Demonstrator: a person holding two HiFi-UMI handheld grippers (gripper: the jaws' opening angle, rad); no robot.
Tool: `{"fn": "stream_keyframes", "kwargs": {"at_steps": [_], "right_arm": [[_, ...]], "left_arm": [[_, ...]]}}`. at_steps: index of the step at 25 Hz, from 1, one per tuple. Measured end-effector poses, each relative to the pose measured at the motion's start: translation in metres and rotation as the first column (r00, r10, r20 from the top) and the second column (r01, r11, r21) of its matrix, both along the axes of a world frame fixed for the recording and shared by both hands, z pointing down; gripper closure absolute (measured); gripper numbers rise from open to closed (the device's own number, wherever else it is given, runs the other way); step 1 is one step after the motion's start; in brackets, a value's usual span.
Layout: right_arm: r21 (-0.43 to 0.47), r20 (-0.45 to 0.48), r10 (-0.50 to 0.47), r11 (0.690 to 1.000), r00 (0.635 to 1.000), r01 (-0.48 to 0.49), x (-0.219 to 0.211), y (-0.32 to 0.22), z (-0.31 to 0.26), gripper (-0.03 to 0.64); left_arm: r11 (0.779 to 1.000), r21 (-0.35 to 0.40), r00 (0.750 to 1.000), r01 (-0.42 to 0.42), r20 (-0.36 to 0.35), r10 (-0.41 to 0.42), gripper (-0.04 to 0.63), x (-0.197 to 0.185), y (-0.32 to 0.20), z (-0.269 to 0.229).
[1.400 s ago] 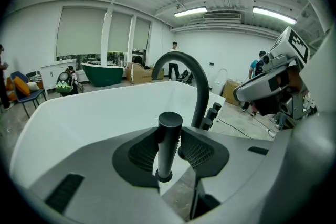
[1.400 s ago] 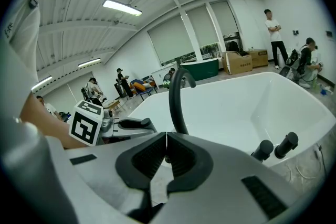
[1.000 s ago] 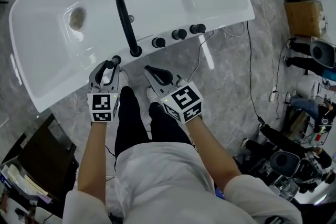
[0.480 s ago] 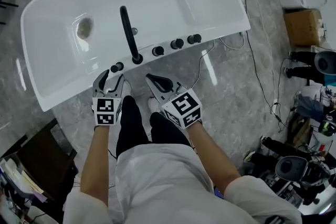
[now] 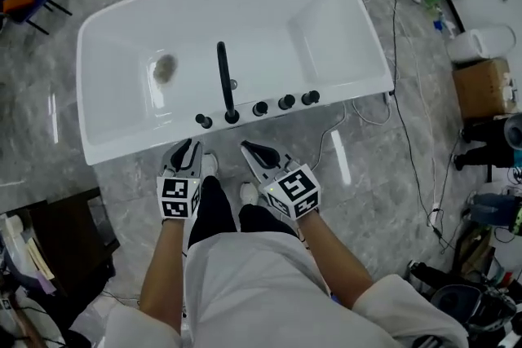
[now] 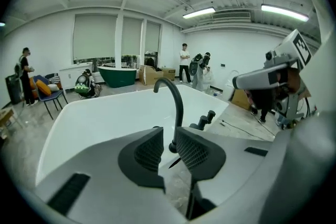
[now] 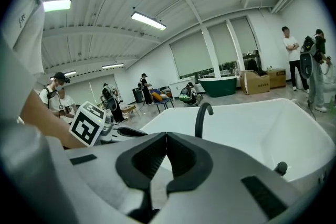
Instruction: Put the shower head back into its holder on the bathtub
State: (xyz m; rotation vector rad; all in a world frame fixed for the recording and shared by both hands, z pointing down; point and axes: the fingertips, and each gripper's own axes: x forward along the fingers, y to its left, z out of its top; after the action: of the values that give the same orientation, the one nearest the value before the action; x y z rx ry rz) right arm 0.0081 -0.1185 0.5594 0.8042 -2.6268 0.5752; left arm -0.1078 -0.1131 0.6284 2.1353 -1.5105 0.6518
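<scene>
1. The white bathtub (image 5: pixel 342 20) lies slantwise across the grey floor (image 5: pixel 359 167). Its black faucet (image 5: pixel 223 77) stands on the near rim and arches inward over the basin.
2. Both grippers hang on the person's side of the faucet, off the rim. A strip of bare floor shows between their tips and the tub's edge.
3. To the right of the faucet stand three black knobs (image 5: pixel 285 102). Past them the rim ends at a corner, where a black cable (image 5: pixel 408 94) trails over the floor. A cardboard box (image 5: pixel 481 85) stands well beyond that.
4. The shower head (image 5: pixel 204 121) shows as a small dark knob on the rim just left of the faucet's base, at the end of the row of fittings.
5. The left gripper (image 5: pixel 188 147) is on the near side of the faucet, a little to its left. It is near the shower head but apart from it.
6. The left jaws have just been closing and stand a narrow gap apart, with nothing between them. In the left gripper view the faucet's base shows through the gap, well beyond.
7. The right gripper (image 5: pixel 249 148) is on the near side of the faucet, a little to its right. Its pads meet at the tips and hold nothing.
8. In the head view the shower head is too small to tell how deep it sits in its holder. In the left gripper view the gripper's own body covers the rim left of the faucet.
</scene>
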Motion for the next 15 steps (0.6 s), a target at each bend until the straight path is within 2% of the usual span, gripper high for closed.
{"fn": "stream_keyframes", "kwargs": {"at_steps": [2,3,5,9,15], "right_arm": [[0.005,0.005,-0.012,1.0,1.0,0.012,0.005,0.008,-0.007,0.598],[0.011,0.009,-0.016,1.0,1.0,0.016,0.007,0.009,-0.01,0.598],[0.034,0.022,-0.026,0.999,0.999,0.026,0.009,0.006,-0.018,0.598],[0.057,0.032,-0.037,0.998,0.999,0.035,0.018,0.015,-0.037,0.598],[0.107,0.034,-0.052,0.993,0.998,0.048,0.018,0.021,-0.058,0.598]], "left_arm": [[0.999,0.012,0.999,0.033,-0.006,-0.033,0.567,0.004,0.01,-0.017],[0.999,0.021,0.999,0.046,-0.002,-0.046,0.578,0.004,0.014,-0.025],[0.996,0.05,0.998,0.068,-0.001,-0.068,0.581,0.005,0.018,-0.04],[0.992,0.078,0.994,0.097,-0.066,-0.092,0.583,0.016,0.036,-0.07],[0.987,0.142,0.996,0.081,-0.046,-0.075,0.583,0.019,0.05,-0.103]]}}
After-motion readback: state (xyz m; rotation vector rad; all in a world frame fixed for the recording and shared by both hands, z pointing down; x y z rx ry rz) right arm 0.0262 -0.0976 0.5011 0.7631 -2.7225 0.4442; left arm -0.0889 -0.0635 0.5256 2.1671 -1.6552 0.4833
